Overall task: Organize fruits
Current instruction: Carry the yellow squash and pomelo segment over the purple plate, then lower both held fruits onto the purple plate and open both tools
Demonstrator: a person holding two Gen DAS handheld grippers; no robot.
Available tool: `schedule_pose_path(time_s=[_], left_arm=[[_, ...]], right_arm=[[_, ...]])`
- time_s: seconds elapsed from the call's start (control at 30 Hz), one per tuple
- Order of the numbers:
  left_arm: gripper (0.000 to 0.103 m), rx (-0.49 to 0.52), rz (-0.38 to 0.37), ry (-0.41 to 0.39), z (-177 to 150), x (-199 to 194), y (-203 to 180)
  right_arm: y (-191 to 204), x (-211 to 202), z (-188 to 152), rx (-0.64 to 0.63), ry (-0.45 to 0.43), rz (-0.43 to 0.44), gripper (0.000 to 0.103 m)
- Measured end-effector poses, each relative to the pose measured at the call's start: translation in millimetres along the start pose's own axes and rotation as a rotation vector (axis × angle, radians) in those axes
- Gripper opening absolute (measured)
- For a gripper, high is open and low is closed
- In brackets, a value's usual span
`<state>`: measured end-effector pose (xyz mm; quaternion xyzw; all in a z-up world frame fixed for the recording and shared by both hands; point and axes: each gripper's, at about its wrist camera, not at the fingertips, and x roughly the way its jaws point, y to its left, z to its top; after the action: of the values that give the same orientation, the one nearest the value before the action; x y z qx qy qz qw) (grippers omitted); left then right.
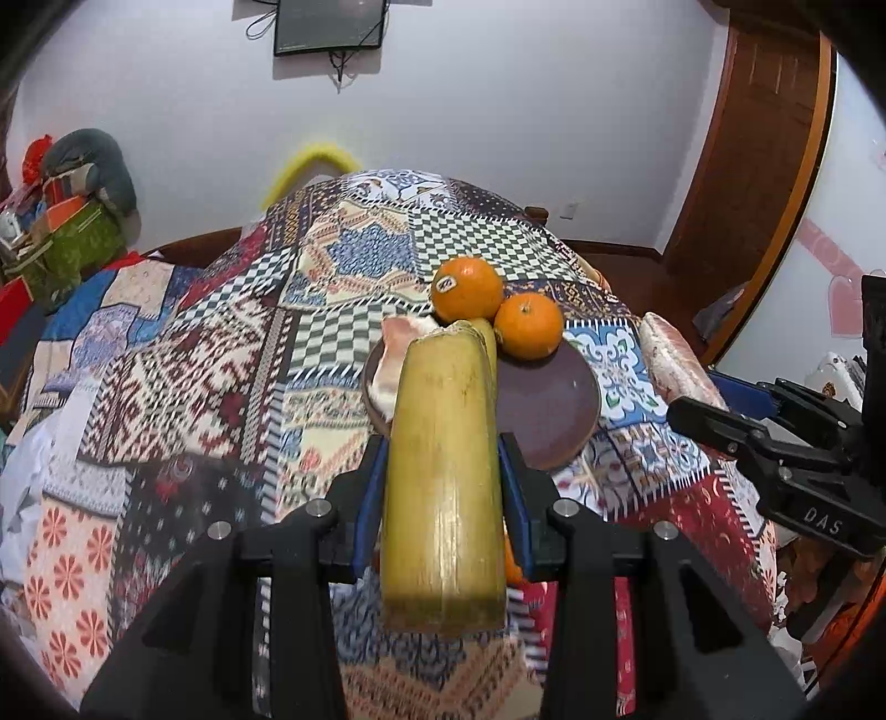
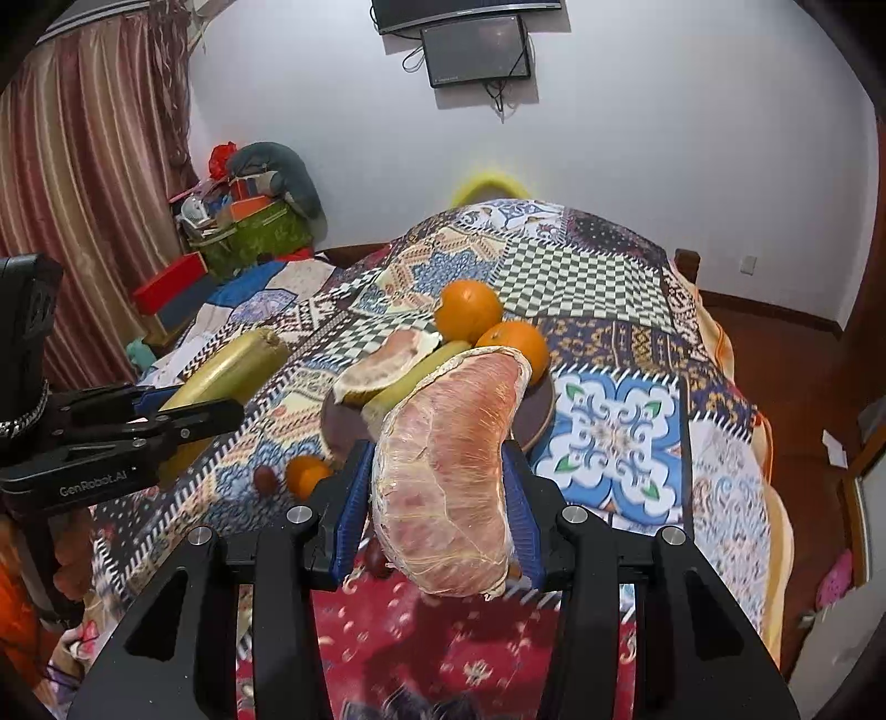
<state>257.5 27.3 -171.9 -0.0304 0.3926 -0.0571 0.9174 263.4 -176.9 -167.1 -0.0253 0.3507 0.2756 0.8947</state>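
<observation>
My left gripper (image 1: pixel 443 454) is shut on a thick yellow-green sugarcane piece (image 1: pixel 443 471), held above the table just in front of the dark round plate (image 1: pixel 548 410). It also shows in the right wrist view (image 2: pixel 221 376). My right gripper (image 2: pixel 437 482) is shut on a peeled pink pomelo segment (image 2: pixel 448 471), held above the plate's near edge (image 2: pixel 540 421). On the plate lie two oranges (image 1: pixel 468 288) (image 1: pixel 529 324), another pomelo piece (image 2: pixel 382 360) and a second cane piece (image 2: pixel 415 371).
The table wears a patchwork cloth (image 1: pixel 221 360). A small orange (image 2: pixel 304 473) and dark red fruits (image 2: pixel 266 479) lie on the cloth left of my right gripper. Boxes and bags (image 2: pixel 249 221) are piled at the far left. A monitor (image 2: pixel 476 50) hangs on the wall.
</observation>
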Motion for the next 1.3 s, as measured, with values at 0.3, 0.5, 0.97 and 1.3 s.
schedule_pose_path(time_s=[0.3, 0.5, 0.97, 1.3], left_arm=[[0.038, 0.033, -0.016, 0.007, 23.5, 35.3, -4.5], [0.038, 0.043, -0.018, 0.026, 36.3, 61.7, -0.6], [0.038, 0.058, 0.002, 0.044, 55.5, 99.6, 14.2], [0.038, 0.059, -0.002, 0.048, 59.5, 107.0, 17.5]], right_arm=[[-9.1, 24.2, 15.8, -0.011, -0.005, 0.005, 0.042], [-14.3, 39.8, 20.4, -0.01, 0.0, 0.006, 0.042], [-13.0, 72.7, 38.0, -0.083, 0.003, 0.02, 0.042], [-8.5, 98.8, 41.1, -0.113, 0.051, 0.054, 0.042]])
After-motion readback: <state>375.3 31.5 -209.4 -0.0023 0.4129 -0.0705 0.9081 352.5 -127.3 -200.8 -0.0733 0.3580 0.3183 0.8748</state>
